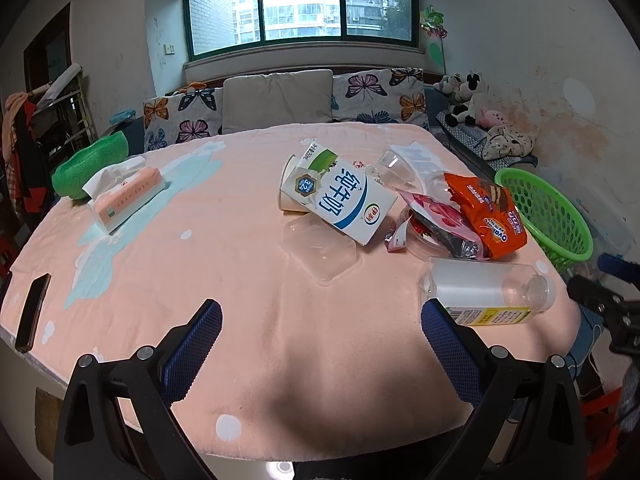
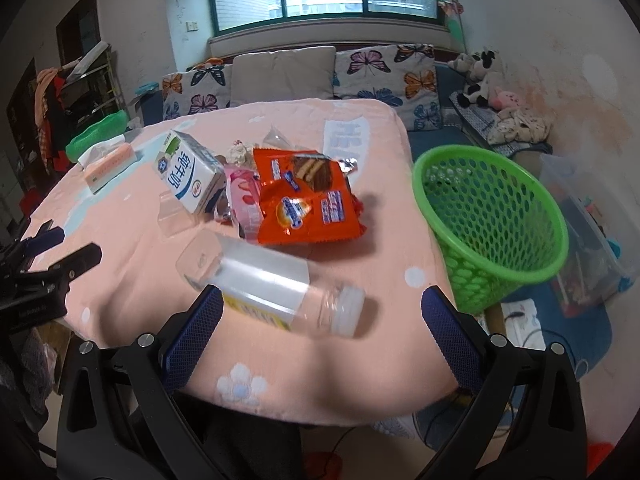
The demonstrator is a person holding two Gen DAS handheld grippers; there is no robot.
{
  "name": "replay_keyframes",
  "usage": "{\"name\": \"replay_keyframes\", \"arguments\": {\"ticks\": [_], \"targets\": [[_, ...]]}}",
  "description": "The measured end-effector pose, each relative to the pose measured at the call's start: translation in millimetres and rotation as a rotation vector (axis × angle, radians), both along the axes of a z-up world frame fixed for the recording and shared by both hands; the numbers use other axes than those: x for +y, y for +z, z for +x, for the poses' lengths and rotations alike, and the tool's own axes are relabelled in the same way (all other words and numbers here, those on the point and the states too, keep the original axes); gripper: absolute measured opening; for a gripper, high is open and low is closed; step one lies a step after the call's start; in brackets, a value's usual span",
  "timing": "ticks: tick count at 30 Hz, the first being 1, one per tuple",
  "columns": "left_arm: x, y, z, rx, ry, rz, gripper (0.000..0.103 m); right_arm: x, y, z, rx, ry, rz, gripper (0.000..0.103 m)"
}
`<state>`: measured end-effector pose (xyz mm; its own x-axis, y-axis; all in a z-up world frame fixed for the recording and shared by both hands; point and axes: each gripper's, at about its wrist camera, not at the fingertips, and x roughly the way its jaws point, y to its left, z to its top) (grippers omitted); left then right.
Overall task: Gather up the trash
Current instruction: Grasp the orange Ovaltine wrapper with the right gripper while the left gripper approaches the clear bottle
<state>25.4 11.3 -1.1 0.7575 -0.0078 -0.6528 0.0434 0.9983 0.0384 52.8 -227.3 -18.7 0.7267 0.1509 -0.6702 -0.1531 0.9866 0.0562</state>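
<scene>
Now right gripper (image 2: pixel 322 312) gaping over plastic bottle (image 2: pixel 272 284) (left gripper (image 1: pixel 322 320) idle, gaping too): clamp, then carry to green basket (image 2: pixel 492 216).

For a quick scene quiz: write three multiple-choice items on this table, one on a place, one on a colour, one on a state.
1. Where is the mesh basket?
A. Beside the table's right edge
B. On the sofa
C. On the tissue pack

2. What colour is the snack bag?
A. Blue
B. Orange
C. White

3. How is the plastic bottle?
A. Upright
B. Inside the basket
C. Lying on its side

Answers: 1 A, it stands off the pink table, to the right. 2 B, its wrapper is orange. 3 C, it lies flat before the open right hand-held gripper; the left hand-held gripper is open too.
</scene>
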Motion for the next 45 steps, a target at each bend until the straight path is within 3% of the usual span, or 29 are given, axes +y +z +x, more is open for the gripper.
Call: {"name": "replay_keyframes", "arguments": {"ticks": [11,29,37,45], "targets": [[4.0,-8.3,10.9,0.028,0.001,-0.006,0.097,5.1,5.6,59.3,0.010,0.050,0.057,0.098],[12.3,-17.9,28.3,0.059,0.007,-0.026,0.097,20.0,-23.9,131.7,0.080,0.074,-0.024,0.097],[9.0,-22.1,32.9,0.076,-0.028,-0.047,0.097,14.2,-23.0,132.0,0.083,0.080,-0.010,0.080],[-3.3,-21.1,34.8,0.075,-0.135,-0.076,0.097,5.4,-9.4,121.4,0.046,0.076,0.019,0.074]]}}
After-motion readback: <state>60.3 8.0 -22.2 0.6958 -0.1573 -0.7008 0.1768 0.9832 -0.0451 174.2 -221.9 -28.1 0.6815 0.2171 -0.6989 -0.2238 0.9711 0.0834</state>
